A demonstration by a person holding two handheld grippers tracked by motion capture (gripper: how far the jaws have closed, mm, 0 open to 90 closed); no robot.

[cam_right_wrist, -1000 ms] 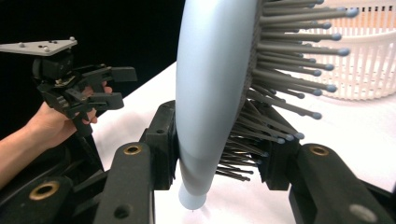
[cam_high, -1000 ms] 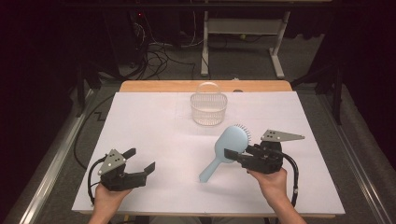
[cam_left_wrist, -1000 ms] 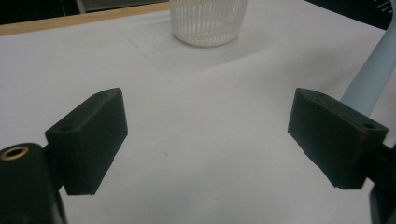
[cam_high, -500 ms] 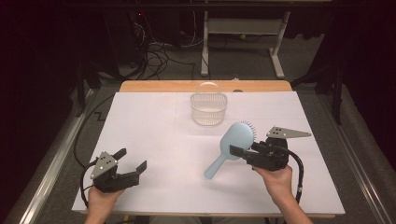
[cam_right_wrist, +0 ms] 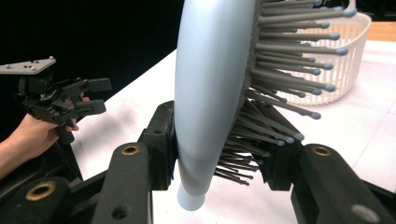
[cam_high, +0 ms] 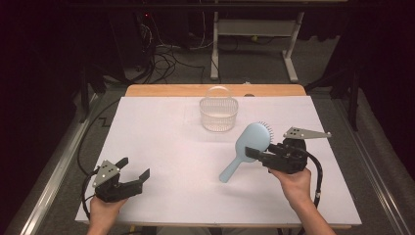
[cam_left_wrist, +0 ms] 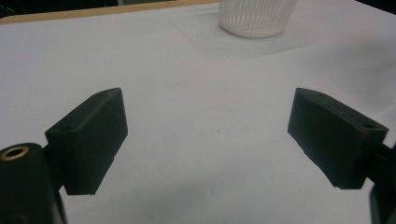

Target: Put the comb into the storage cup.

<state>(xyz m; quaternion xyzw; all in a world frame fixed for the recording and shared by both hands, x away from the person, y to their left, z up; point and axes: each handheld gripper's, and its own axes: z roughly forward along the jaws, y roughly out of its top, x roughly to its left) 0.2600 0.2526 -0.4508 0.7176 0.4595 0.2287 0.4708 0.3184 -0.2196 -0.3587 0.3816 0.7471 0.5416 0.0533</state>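
A light blue hairbrush (cam_high: 250, 141) hangs tilted over the white table, bristles facing away to the right and handle pointing down-left. My right gripper (cam_high: 255, 152) is shut on it where the head meets the handle. In the right gripper view the two pads squeeze the brush (cam_right_wrist: 210, 84), one on its smooth back and one on the bristles. My left gripper (cam_high: 133, 168) stands open near the front left edge, with nothing between its jaws (cam_left_wrist: 208, 140). It also shows far off as the left gripper (cam_right_wrist: 93, 95) in the right gripper view.
A white ribbed plastic basket (cam_high: 219, 117) stands at the back middle of the table, just beyond the brush (cam_left_wrist: 257, 18) (cam_right_wrist: 345, 60). The wooden back edge (cam_high: 171, 90) borders the white sheet. Metal rails run along both sides, and cables and desk legs lie behind.
The right gripper with the brush has shifted slightly right and away from the front edge. The left gripper has drifted a little to the left.
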